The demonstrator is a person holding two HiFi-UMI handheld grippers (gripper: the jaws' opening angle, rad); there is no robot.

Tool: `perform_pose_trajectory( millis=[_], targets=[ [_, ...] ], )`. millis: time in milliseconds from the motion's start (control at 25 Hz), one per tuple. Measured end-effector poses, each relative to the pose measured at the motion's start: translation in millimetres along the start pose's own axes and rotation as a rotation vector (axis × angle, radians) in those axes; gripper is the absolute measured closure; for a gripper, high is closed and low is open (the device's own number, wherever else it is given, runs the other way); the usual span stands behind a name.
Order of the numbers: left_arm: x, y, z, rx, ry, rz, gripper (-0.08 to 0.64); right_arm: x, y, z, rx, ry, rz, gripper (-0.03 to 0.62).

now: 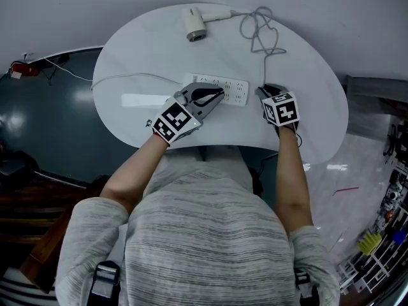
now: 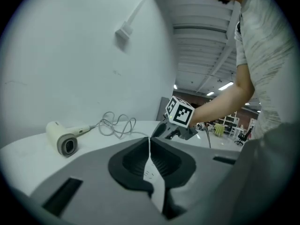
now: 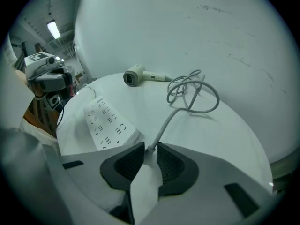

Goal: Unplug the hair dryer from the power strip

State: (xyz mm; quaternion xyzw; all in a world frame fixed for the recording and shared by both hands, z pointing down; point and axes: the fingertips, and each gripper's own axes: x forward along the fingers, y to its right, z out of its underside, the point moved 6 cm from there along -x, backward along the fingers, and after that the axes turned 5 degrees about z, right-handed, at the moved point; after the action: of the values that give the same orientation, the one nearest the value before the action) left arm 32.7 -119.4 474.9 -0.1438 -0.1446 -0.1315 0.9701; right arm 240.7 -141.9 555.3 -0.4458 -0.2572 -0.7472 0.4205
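While the person in the striped grey top is standing at the white table (image 1: 319, 116), both forearms are reaching up from the bottom of the head view to the grippers near the frame's middle. The left gripper (image 1: 215, 95) is hovering over the left part of the power strip (image 1: 233, 91), its jaws pressing together with nothing between them. Just right of the strip's right end, the right gripper (image 1: 265, 92) is pointing steeply down. Its jaws are clamping the white plug (image 3: 150, 154), which is sitting clear of the strip's sockets. From the plug the grey cord (image 1: 260, 36) is running upward in the frame, looping loosely on the tabletop. At the top centre, near the table's far edge, the hair dryer (image 1: 197, 23) is lying on its side, well apart from both grippers.
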Motion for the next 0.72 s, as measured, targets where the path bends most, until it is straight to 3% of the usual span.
perform_pose_trajectory(
  millis=[120,560,720],
  targets=[
    [-3.4,-0.7,-2.0,-0.062,0.032,0.015,0.552,0.6,2.0,0.8,0.022,0.006,0.009,0.402],
    [-20.6,-5.6,-3.6,-0.190,0.105,-0.002,0.554,-27.2,9.6,21.1,0.145,0.021,0.064,0.396],
    [-24.3,-2.0,-5.0,-0.189,0.113,0.005,0.554,-45.2,-1.4,21.1,0.182,0.123,0.058,0.396]
  ],
)
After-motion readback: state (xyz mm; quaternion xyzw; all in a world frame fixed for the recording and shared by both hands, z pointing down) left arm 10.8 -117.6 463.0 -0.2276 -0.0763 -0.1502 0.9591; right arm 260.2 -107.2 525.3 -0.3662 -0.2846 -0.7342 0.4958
